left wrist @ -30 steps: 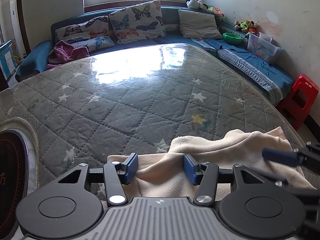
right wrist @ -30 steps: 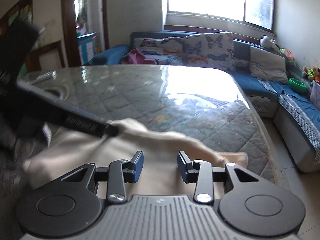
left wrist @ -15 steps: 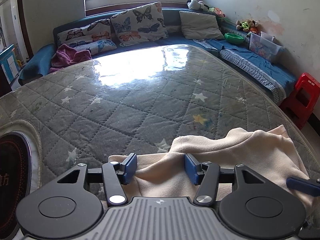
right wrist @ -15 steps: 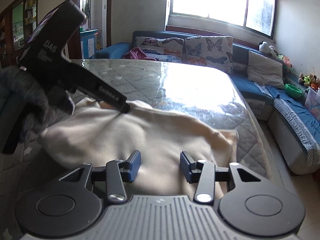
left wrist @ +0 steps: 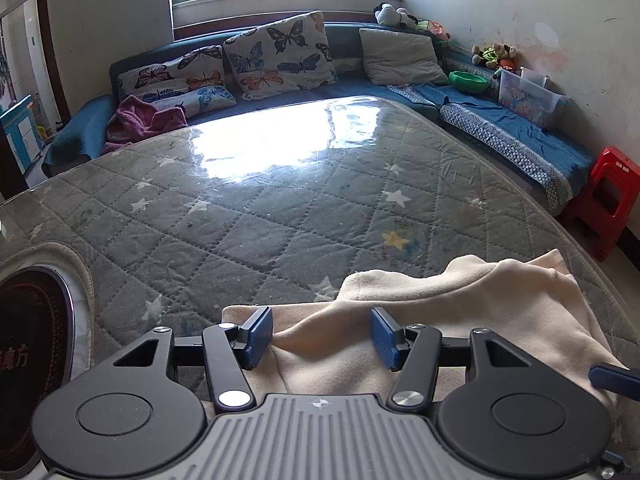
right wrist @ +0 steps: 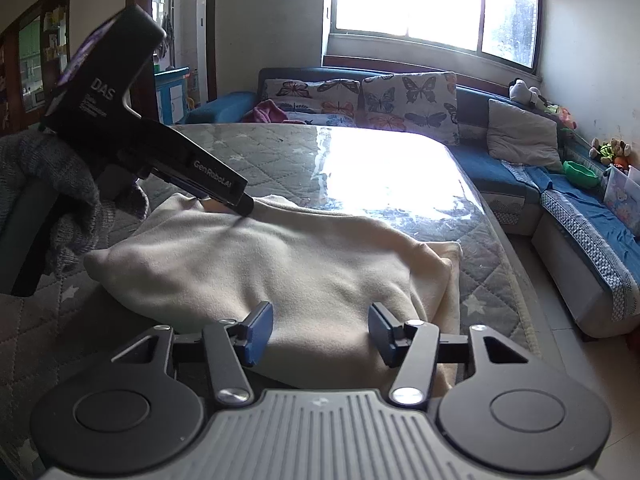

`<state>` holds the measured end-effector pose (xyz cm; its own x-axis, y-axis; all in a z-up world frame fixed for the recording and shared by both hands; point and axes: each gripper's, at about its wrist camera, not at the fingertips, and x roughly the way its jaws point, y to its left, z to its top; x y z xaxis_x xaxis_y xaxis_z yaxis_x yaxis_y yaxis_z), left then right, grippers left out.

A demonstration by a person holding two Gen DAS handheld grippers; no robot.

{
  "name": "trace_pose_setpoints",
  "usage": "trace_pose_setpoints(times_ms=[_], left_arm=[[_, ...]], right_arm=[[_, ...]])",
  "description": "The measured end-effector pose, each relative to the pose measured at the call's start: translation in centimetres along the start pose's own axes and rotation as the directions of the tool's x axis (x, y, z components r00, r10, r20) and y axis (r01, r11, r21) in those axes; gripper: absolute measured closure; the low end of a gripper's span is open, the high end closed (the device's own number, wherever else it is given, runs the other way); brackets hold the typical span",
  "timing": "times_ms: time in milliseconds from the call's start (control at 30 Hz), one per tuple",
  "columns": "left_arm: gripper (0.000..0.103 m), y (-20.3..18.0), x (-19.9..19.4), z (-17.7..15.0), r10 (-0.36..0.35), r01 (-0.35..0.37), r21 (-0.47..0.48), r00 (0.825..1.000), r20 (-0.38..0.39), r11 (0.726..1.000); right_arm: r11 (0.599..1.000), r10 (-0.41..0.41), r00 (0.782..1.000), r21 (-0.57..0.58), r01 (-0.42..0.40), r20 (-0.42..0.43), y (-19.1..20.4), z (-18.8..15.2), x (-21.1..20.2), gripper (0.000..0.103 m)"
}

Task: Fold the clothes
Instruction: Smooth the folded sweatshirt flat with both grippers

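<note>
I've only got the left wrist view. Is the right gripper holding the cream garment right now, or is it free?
Observer: Free. The right gripper has jaws that have just been opening; they stand apart over the cream garment, pinching nothing.
Operator: Where does my left gripper sit?
Observer: The left gripper has its tip down at the garment's far edge, towards the left.
Operator: What's holding it?
Observer: A hand in grey knit fabric.

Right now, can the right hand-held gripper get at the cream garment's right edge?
Probably yes. The right hand-held gripper is open just over the cream garment, its jaws having just been opening with nothing pinched. The folded edge lies close on its right, uncovered; the left hand-held gripper is on the far side.
</note>
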<state>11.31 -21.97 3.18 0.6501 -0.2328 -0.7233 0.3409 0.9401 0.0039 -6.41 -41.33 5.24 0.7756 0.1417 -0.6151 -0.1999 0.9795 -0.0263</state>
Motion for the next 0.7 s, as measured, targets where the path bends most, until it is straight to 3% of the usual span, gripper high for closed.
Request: trace_pose_setpoints(times_ms=[400,700], left_arm=[[0.037,-0.3,-2.5,-1.5,0.007,-0.007,0.014,1.0,0.016,1.0],[0.032,0.0,-3.9,-3.4,0.023,-0.023,0.003,1.0,0.011,1.0]], right_arm=[[1.0,0.001,1.0,0.005,-0.001,0.013,0.4,0.0,0.2,0.041],[1.0,-0.005,0.999,-0.001,0.005,0.036,1.1,0.4,-0.2,0.024]])
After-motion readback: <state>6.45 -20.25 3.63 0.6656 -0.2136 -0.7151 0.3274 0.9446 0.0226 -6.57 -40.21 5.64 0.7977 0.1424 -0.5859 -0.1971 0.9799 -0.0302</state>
